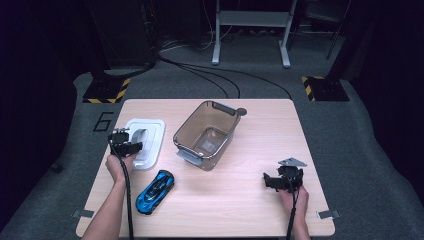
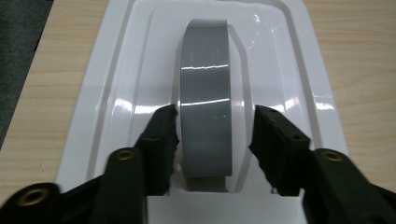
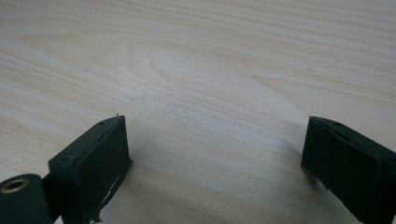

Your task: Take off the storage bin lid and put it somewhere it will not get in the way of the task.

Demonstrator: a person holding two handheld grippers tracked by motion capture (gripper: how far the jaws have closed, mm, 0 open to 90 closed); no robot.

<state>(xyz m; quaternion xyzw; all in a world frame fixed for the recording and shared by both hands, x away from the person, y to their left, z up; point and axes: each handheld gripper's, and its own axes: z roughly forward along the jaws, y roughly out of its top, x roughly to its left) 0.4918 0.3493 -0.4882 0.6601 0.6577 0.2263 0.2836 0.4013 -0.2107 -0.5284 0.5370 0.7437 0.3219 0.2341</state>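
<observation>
1. While both hands work at its near side, the wooden table (image 1: 260, 150) carries everything; bare wood lies open across its right half, out to the right edge and the near edge.
2. At the table's middle stands the clear bin (image 1: 206, 135), open-topped and empty, with grey handles at its near and far ends; it serves as the landmark for what follows.
3. Left of the bin, close to the table's left edge, lies the white lid (image 2: 116, 93), flat on the wood with its grey handle (image 2: 206, 93) standing up along its centre line.
4. Nearer than the bin and to its left, just beside the lid's near corner, lies the blue toy car (image 1: 155, 191), clear of both grippers.
5. Left of the bin, over the lid's near end, the left gripper (image 2: 215, 135) straddles the handle with its jaws apart: one jaw is right against the handle's side, the other stands off with a gap.
6. Right of the bin and nearer than it, well apart from it, the right gripper (image 3: 215, 154) hovers low over bare wood, jaws spread wide and empty, close to the table's near right corner.
</observation>
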